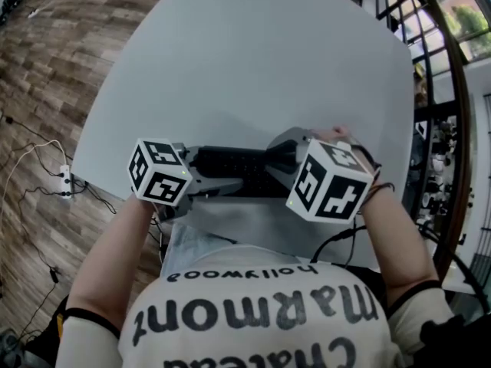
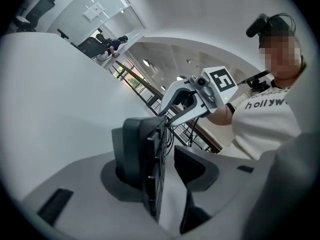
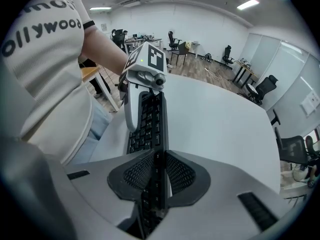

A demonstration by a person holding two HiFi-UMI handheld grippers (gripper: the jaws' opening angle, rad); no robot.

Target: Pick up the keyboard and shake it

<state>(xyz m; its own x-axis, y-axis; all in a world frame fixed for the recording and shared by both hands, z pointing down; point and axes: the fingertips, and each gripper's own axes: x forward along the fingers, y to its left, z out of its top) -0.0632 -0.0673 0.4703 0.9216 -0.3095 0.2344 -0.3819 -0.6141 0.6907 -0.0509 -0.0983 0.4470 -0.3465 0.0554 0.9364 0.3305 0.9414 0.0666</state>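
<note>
One keyboard [image 1: 230, 162], two tools [image 1: 224, 182] [image 1: 273, 162], one table [image 1: 253, 67]

The keyboard [image 1: 234, 163] looks like matt black plastic, and the tabletop [image 1: 253, 60] is smooth, pale grey and evenly satin. The left tool [image 2: 162, 164] and right tool [image 3: 157, 176] have smooth matt grey plastic shells, with dark pads [image 3: 137, 173] finely textured like rubber. The floor [image 1: 54, 44] looks like brown wood planks with patchy grain, and the person's shirt [image 1: 261, 313] is soft white cloth printed in black.
</note>
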